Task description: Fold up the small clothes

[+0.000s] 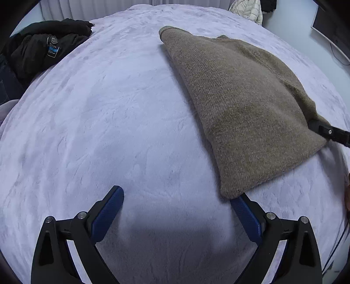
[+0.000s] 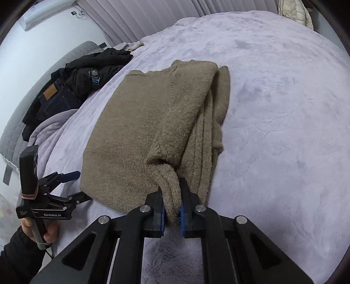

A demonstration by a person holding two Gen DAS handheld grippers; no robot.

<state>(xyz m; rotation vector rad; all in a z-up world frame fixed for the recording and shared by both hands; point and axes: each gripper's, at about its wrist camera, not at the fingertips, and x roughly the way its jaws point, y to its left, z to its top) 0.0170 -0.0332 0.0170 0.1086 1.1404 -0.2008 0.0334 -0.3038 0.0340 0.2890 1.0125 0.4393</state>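
A brown knitted sweater lies folded on the lilac blanket that covers the bed. My left gripper is open low over the blanket, and its right finger touches the sweater's near corner. The right wrist view shows this gripper open at the sweater's near left corner, held by a hand. My right gripper is shut on a thick fold of the sweater's near right edge. In the left wrist view its black finger shows at the sweater's right corner.
A pile of black jacket and dark jeans lies at the bed's left edge. A cream puffer jacket sits at the far end. Curtains hang behind. A dark screen stands at the right.
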